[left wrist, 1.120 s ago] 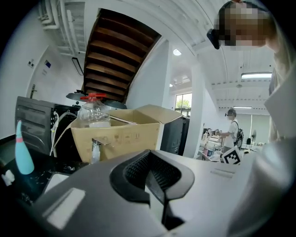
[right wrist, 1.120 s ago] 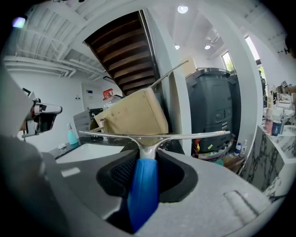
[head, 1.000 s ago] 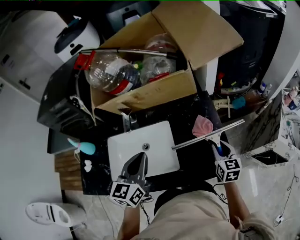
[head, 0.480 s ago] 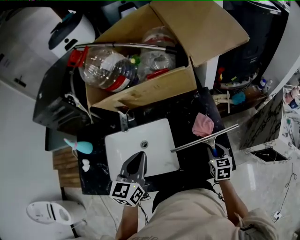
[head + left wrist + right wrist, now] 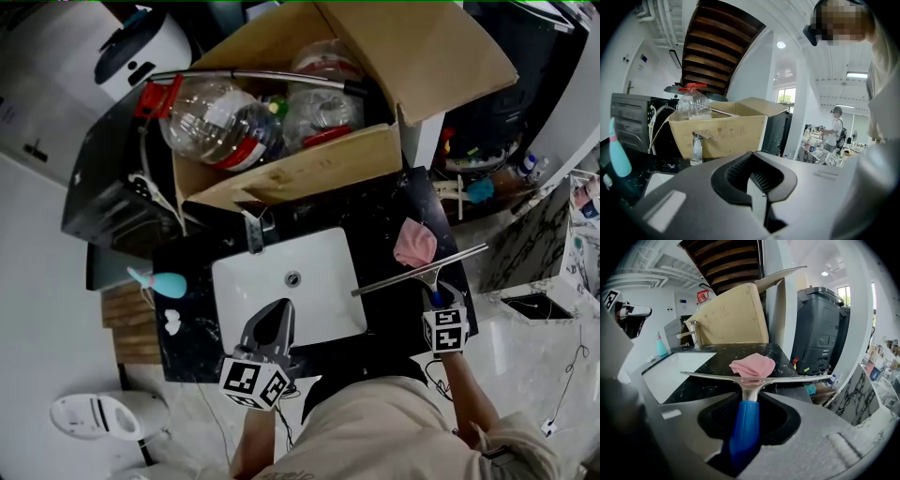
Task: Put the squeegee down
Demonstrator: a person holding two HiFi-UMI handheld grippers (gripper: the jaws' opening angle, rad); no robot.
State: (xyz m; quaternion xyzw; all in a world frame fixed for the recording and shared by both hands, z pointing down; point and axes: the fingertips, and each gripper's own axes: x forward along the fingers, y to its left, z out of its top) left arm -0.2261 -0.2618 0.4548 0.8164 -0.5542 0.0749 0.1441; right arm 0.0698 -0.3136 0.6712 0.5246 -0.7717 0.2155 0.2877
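Observation:
The squeegee (image 5: 417, 272) has a long metal blade and a blue handle (image 5: 745, 427). My right gripper (image 5: 438, 298) is shut on that handle, low over the right part of the black counter (image 5: 375, 216). The blade (image 5: 754, 378) lies crosswise just on the near side of a crumpled pink cloth (image 5: 752, 365); whether it touches the counter I cannot tell. My left gripper (image 5: 275, 323) is shut and empty at the front edge of the white sink (image 5: 253, 281). In the left gripper view the left gripper (image 5: 754, 173) holds nothing.
A big open cardboard box (image 5: 309, 169) full of plastic bottles stands behind the sink, with the faucet (image 5: 253, 230) in front of it. A teal brush (image 5: 161, 281) lies at the counter's left. The pink cloth (image 5: 414, 242) sits right of the sink. A dark printer (image 5: 825, 329) stands beyond the counter.
My right gripper has sunk toward the counter with the squeegee and tipped further down. The left gripper has stayed at the sink's front edge.

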